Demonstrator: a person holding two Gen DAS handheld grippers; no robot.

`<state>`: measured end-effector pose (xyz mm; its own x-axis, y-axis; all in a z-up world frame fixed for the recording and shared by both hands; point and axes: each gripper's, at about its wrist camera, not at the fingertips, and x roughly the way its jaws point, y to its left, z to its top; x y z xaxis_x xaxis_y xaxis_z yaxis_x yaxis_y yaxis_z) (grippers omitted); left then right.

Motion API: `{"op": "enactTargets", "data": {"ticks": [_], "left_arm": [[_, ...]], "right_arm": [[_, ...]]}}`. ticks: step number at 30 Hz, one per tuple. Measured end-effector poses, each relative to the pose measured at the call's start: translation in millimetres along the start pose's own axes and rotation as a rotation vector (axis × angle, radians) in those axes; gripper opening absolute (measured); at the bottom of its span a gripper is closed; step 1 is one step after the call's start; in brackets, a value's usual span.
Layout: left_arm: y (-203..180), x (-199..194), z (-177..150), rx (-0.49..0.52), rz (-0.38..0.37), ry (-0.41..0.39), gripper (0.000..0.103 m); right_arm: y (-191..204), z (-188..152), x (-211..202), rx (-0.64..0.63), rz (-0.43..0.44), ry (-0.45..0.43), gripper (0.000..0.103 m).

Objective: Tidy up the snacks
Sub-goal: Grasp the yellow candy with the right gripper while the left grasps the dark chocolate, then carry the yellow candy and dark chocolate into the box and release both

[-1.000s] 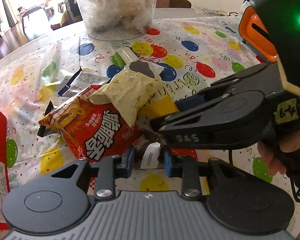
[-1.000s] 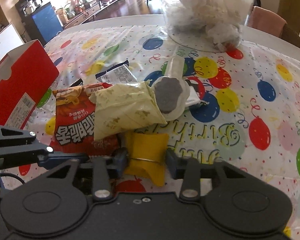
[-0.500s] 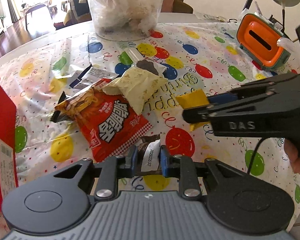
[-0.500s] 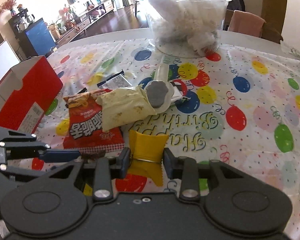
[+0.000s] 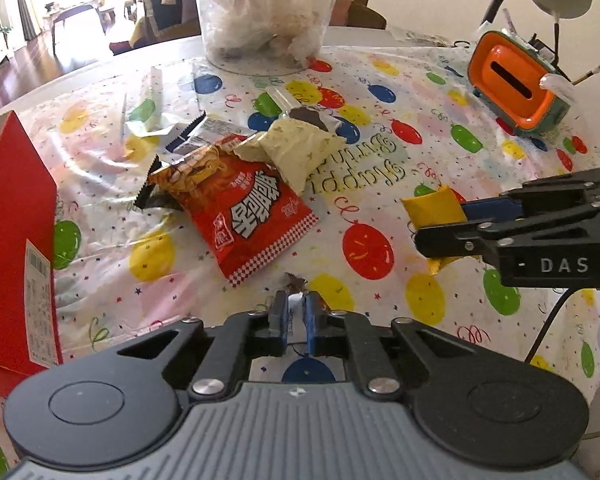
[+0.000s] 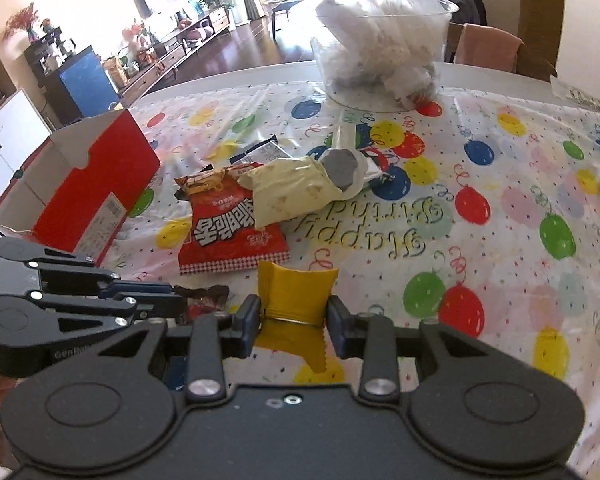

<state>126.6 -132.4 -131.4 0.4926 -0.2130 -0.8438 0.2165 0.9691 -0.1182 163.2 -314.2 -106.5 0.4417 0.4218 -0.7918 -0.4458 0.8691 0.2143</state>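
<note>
While each claw grips a packet, others lie tabled.

**Materials & finishes**

Table is covered w/ a glossy plastic cloth (image 6: pixel 480 152) — thin, wrinkled, sheen seen where light hits. Red snack bag (image 5: pixel 240 216) is shiny crinkled foil-type film; pale yellow packet (image 6: pixel 296 192) looks matt & creased. Yellow wrapper (image 6: pixel 296 292) is smooth film, serrated at its edge. Red box (image 6: pixel 76 184) is printed cardboard, white & matt inside. Clear tub (image 5: pixel 264 20) is transparent plastic, packed w/ crumpled film. Both grippers — left (image 5: pixel 296 316), right (image 6: pixel 294 316) — are matt black plastic w/ bright metal screws. Orange holder (image 5: pixel 516 80) is glossy plastic.
</note>
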Motion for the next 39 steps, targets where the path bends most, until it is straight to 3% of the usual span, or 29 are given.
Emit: {"op": "enactTargets", "data": {"ticks": [3, 6, 8, 10, 19, 20, 22, 29, 39], "left_arm": [[0.4, 2.4, -2.6, -0.001, -0.013, 0.011, 0.013], [-2.3, 7.3, -4.9, -0.001, -0.009, 0.017, 0.033], [-6.5, 11.7, -5.6, 0.009, 0.008, 0.017, 0.059], [-11.4, 17.2, -6.3, 0.026, 0.009, 0.018, 0.065], [-18.9, 37.5, -5.1, 0.045, 0.051, 0.043, 0.063], [-18.9, 38.5, -5.1, 0.045, 0.055, 0.047, 0.054], [-18.9, 41.5, -5.9, 0.053, 0.068, 0.061, 0.047], [-14.8, 38.8, -7.4, 0.042, 0.05, 0.05, 0.034], [0.4, 15.9, -12.3, -0.013, 0.036, 0.028, 0.032]], "right_arm": [[-2.2, -6.8, -5.5, 0.024, 0.0, -0.006, 0.034], [-4.5, -12.7, -9.6, 0.045, 0.002, -0.009, 0.034], [-5.8, -16.3, -11.1, 0.055, 0.0, -0.008, 0.035], [-7.2, -19.7, -11.2, 0.063, 0.0, -0.003, 0.035], [-12.5, -30.0, -11.3, 0.077, -0.012, 0.012, 0.035], [-12.4, -30.1, -11.4, 0.076, -0.011, 0.012, 0.035], [-12.3, -30.0, -11.1, 0.074, -0.01, 0.012, 0.035], [-9.3, -28.6, -9.6, 0.062, -0.012, 0.016, 0.035], [8.5, -21.7, -15.3, 0.03, -0.02, 0.006, 0.034]]}}
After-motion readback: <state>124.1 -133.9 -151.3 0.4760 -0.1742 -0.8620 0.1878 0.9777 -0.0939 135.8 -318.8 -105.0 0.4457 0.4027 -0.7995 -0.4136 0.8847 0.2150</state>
